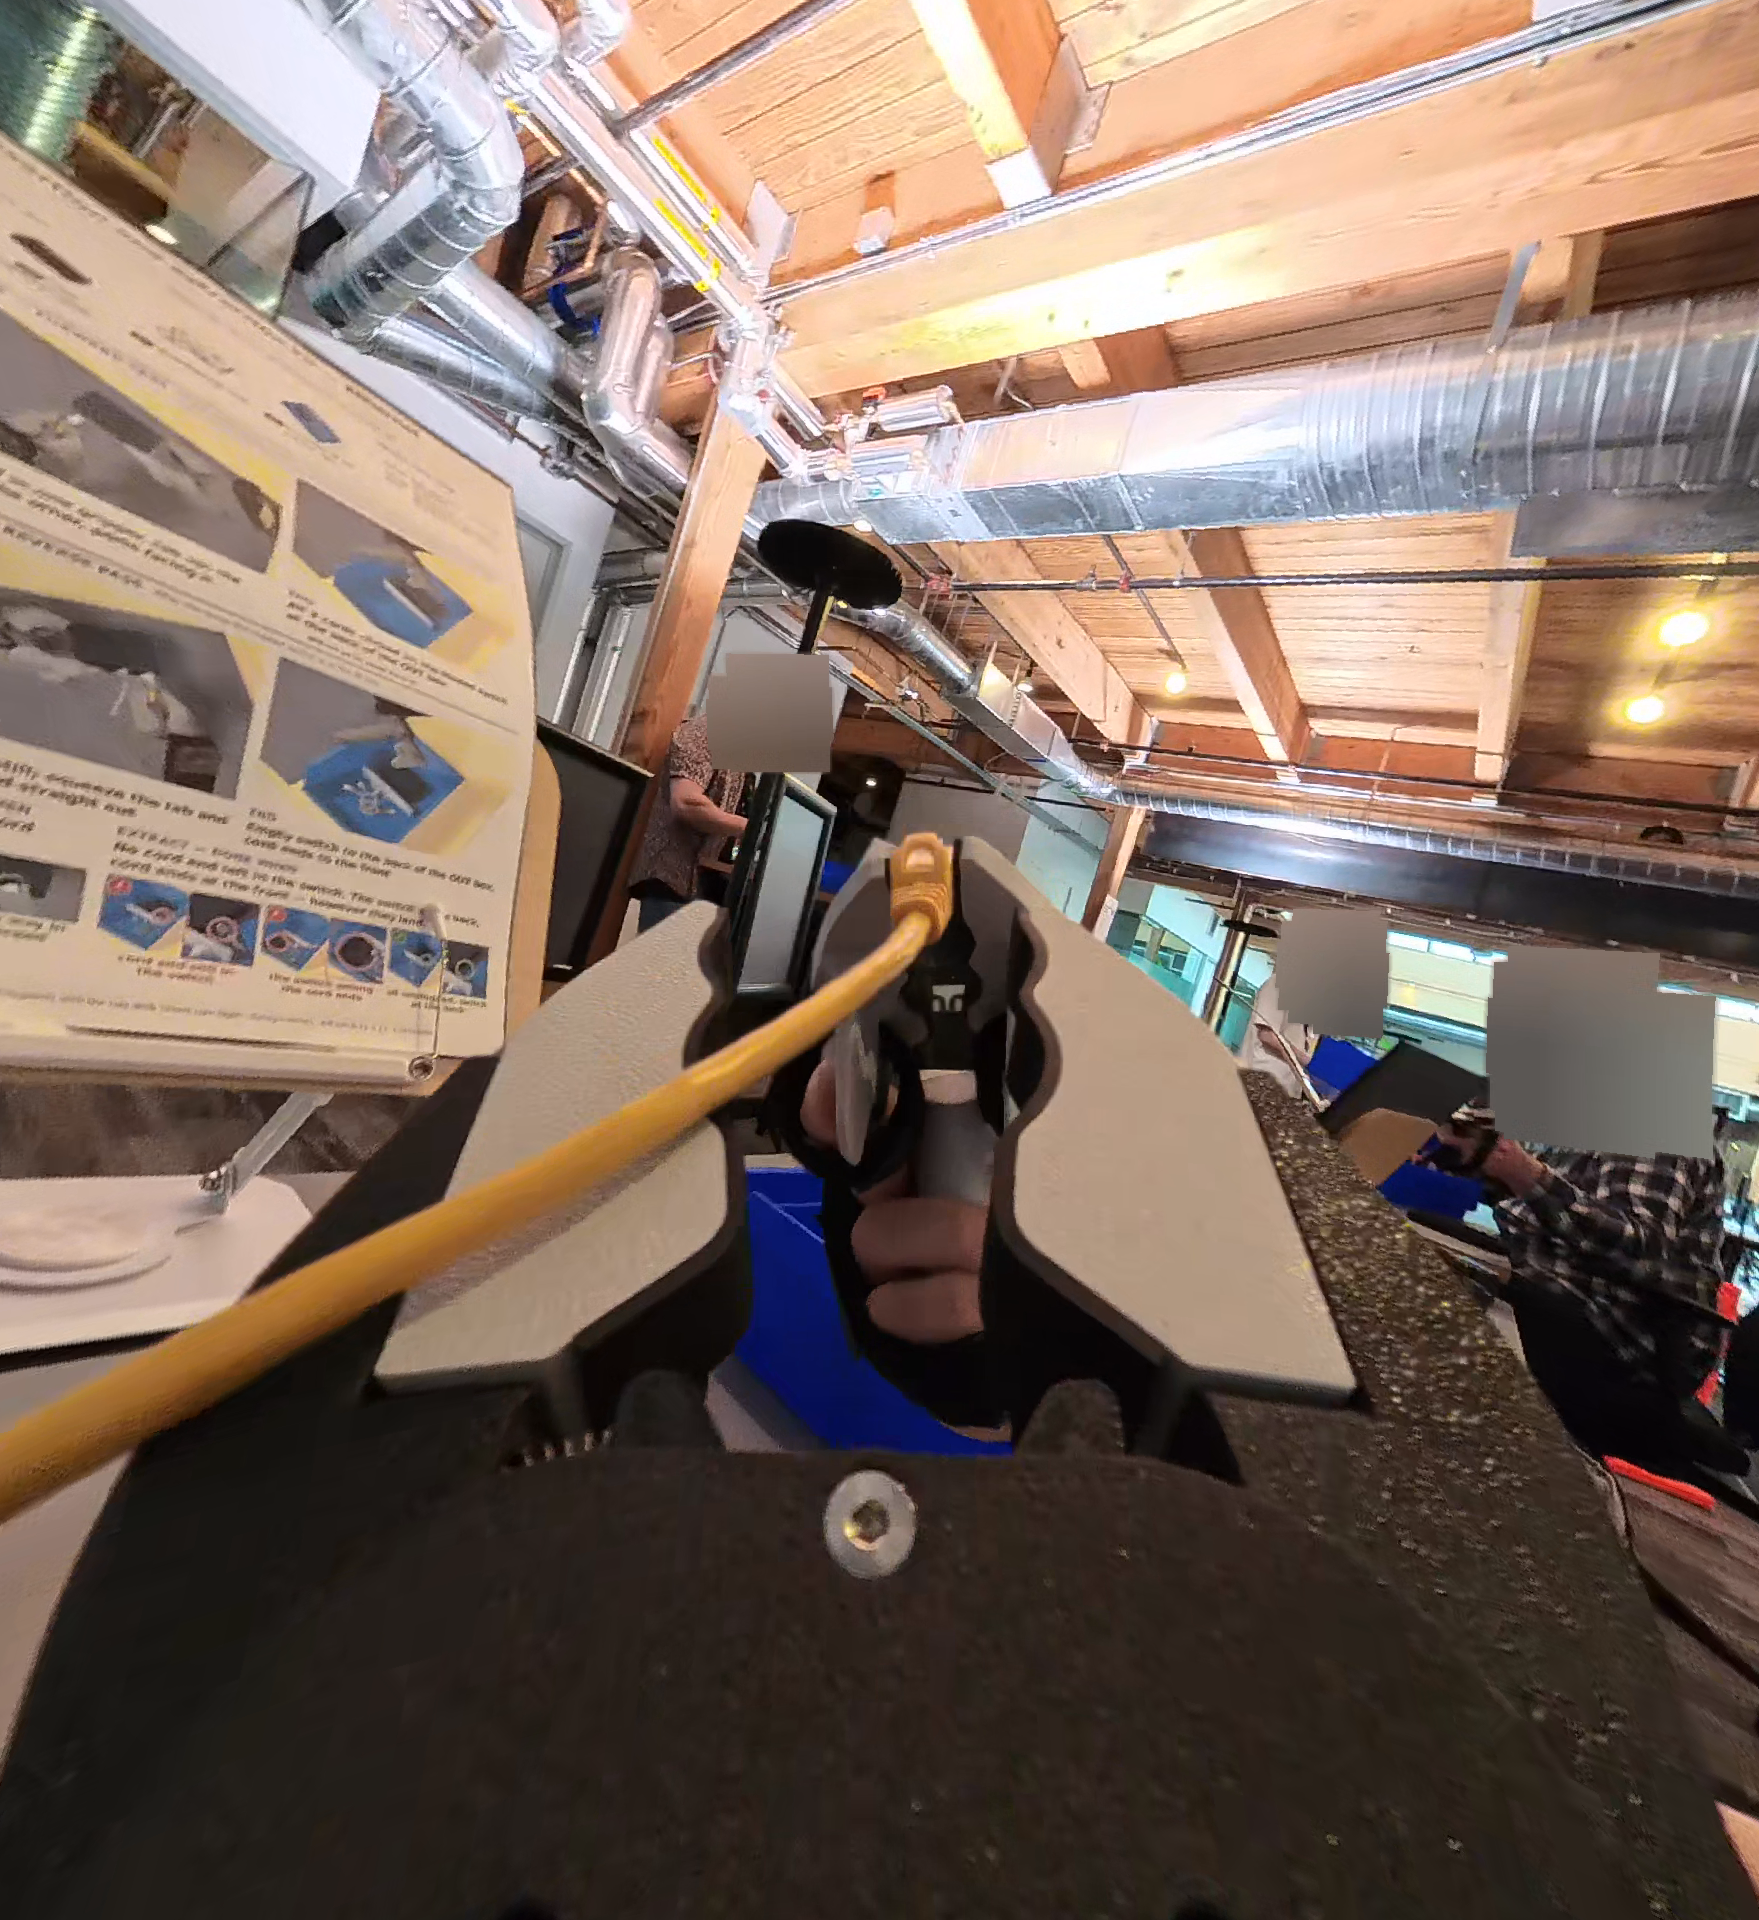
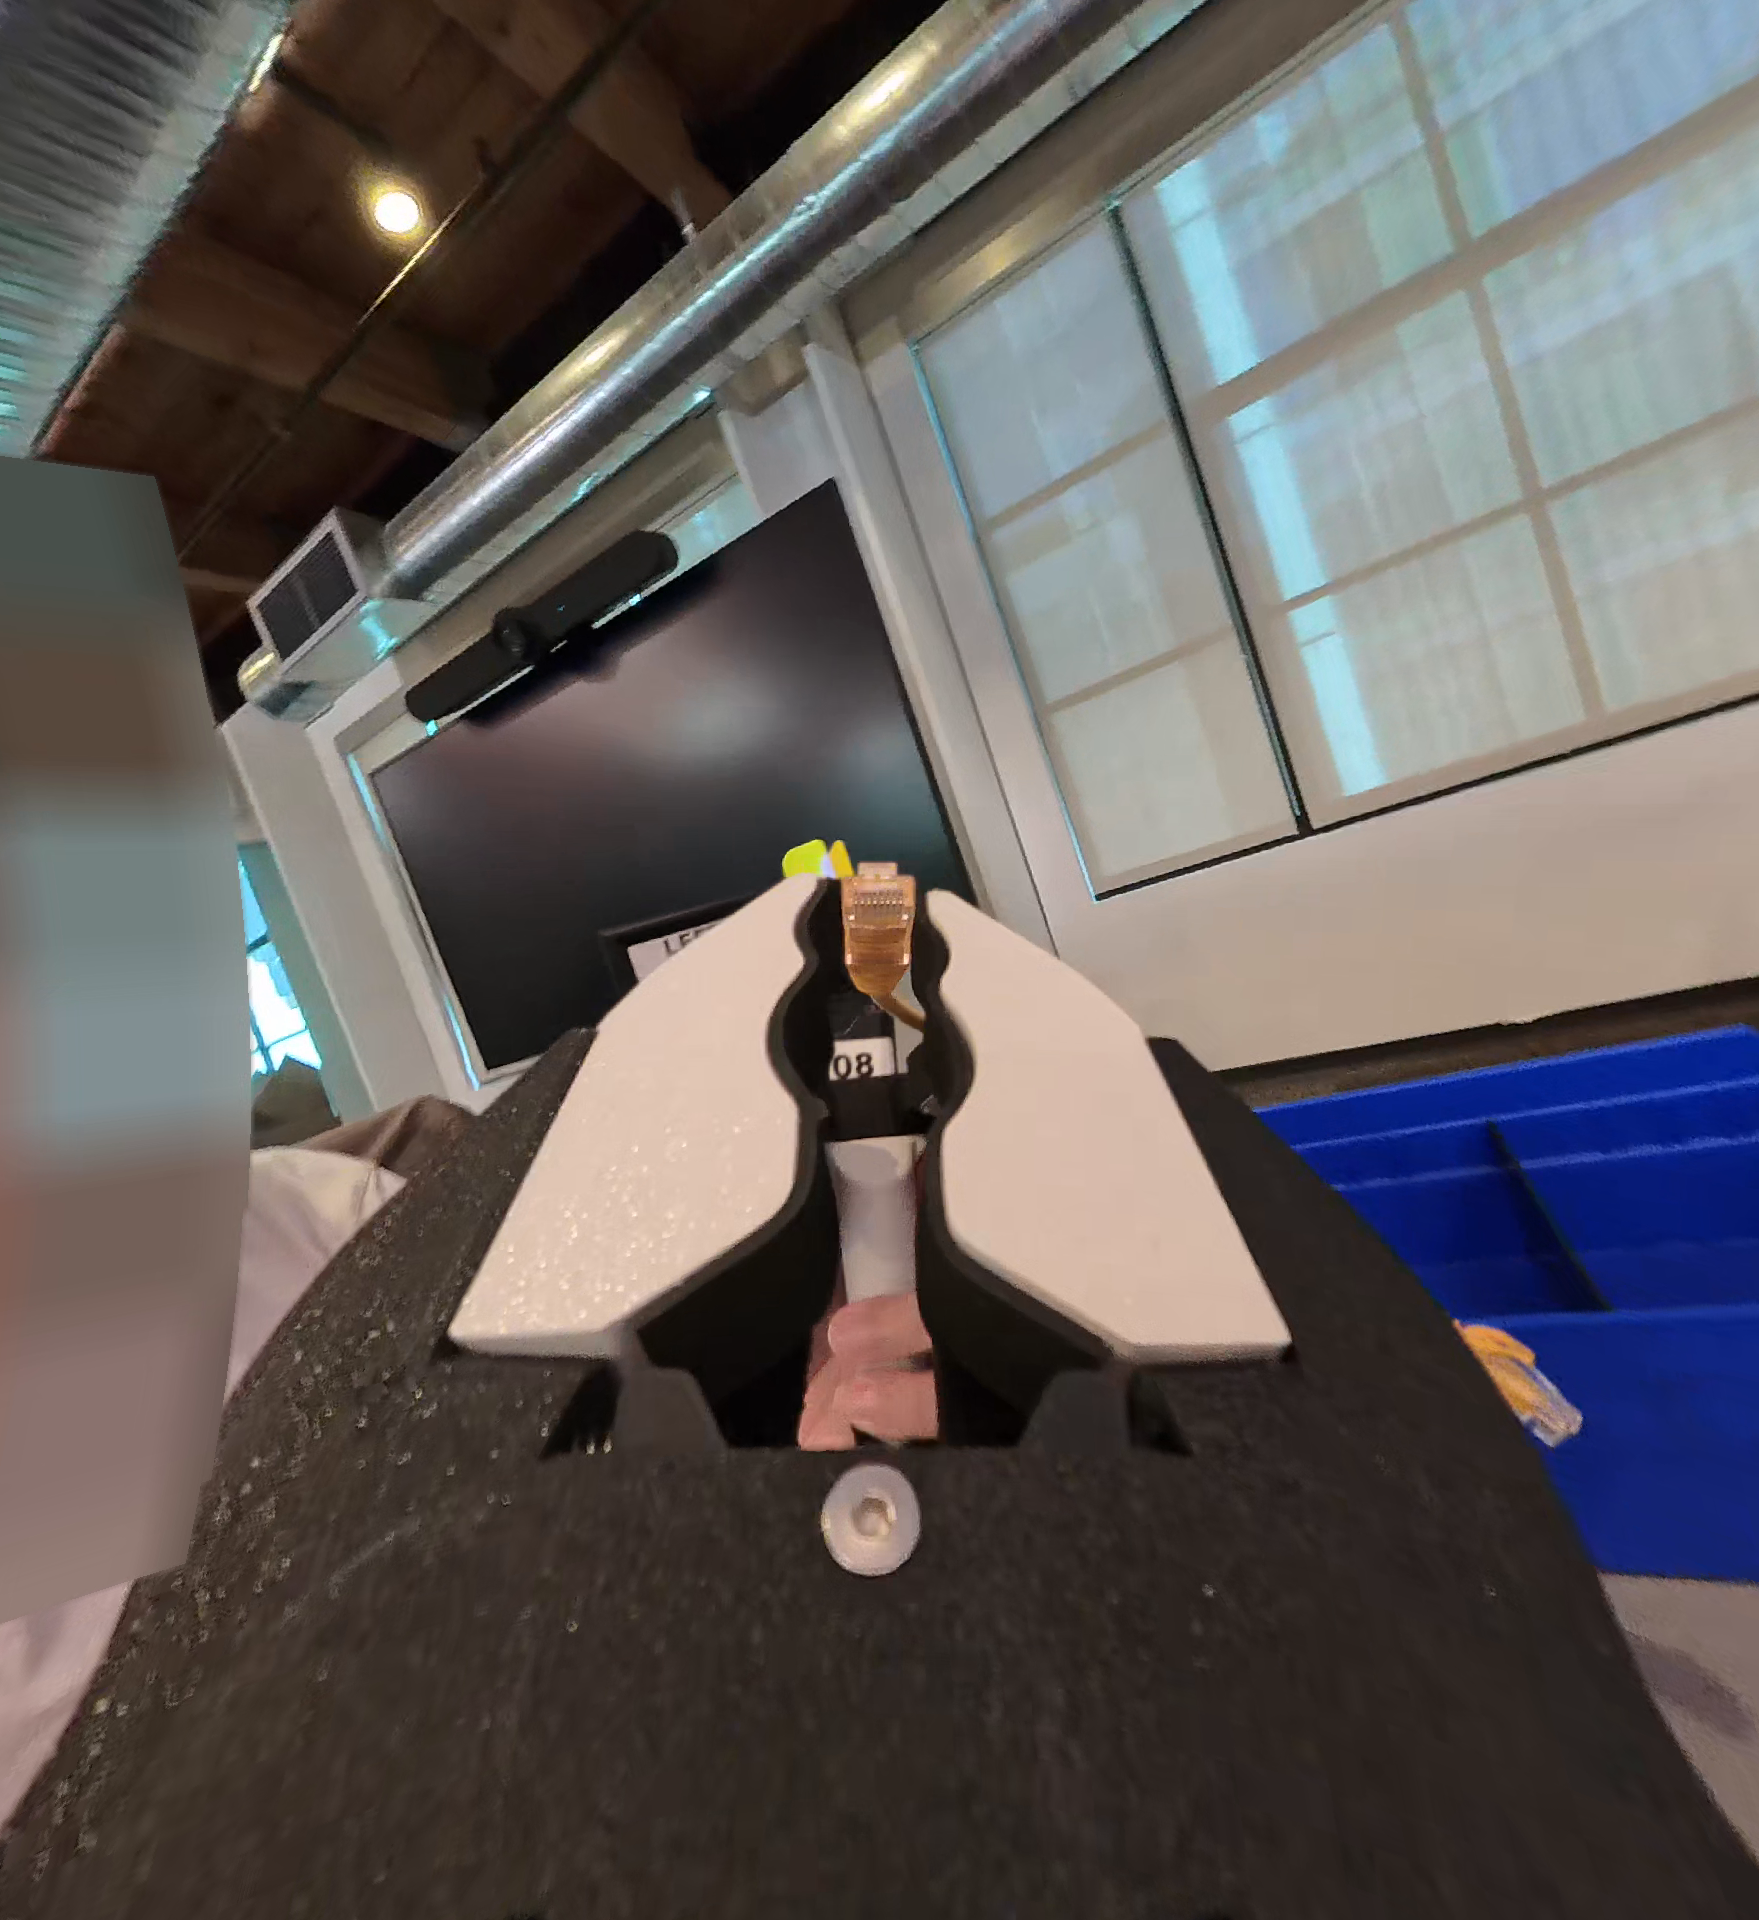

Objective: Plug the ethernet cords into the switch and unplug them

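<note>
The yellow ethernet cord [image 1: 439,1226] ends in a plug [image 1: 922,871] pinched at the tips of the left gripper [image 1: 925,868], raised toward the ceiling. The right gripper [image 2: 880,914] also clamps an amber plug [image 2: 877,925]. A blue bin [image 2: 1581,1247] sits right; an instruction board [image 1: 200,644] stands left

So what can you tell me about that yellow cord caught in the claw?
The yellow cord is a round, rubbery-looking ethernet cable ending in a moulded orange-yellow boot and a clear plastic plug with its contacts showing. The plug end sits pinched between the tips of the left claw, pointing up and away; the right wrist view shows it from the opposite side, at the right claw. The cable trails down to the lower left, out of frame.
</note>
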`<action>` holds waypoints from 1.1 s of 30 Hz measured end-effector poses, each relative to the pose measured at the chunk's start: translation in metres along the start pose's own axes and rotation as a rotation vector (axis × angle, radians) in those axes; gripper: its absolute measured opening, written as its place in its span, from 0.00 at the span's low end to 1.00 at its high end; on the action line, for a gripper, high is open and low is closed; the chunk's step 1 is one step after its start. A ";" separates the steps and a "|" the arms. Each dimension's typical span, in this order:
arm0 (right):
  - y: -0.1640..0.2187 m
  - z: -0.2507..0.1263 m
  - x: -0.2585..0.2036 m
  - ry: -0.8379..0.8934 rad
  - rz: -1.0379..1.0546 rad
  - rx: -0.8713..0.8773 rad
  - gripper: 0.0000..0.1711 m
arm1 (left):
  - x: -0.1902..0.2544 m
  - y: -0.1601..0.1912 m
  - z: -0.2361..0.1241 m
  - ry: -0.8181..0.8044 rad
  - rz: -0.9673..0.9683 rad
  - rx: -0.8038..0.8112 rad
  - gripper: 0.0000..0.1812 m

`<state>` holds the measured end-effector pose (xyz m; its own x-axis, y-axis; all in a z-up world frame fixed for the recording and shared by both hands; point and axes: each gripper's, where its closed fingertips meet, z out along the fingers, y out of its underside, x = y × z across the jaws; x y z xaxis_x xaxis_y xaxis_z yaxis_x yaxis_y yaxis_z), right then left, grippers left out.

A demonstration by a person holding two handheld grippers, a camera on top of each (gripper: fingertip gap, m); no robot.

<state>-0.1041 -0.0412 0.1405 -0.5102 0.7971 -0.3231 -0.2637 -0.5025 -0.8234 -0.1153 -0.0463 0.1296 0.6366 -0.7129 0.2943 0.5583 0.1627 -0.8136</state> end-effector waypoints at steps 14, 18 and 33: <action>0.015 0.003 -0.036 -0.188 -0.196 -0.082 0.06 | 0.041 0.000 0.001 0.199 0.280 -0.096 0.09; 0.016 0.002 -0.039 -0.212 -0.214 -0.084 0.06 | 0.045 0.002 0.000 0.204 0.291 -0.127 0.09; 0.014 0.001 -0.038 -0.219 -0.200 -0.064 0.06 | 0.045 0.003 -0.003 0.173 0.320 -0.132 0.06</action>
<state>-0.0889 -0.0789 0.1413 -0.6192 0.7837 -0.0490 -0.3278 -0.3147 -0.8908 -0.0866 -0.0797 0.1390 0.6618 -0.7469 -0.0644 0.2656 0.3139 -0.9115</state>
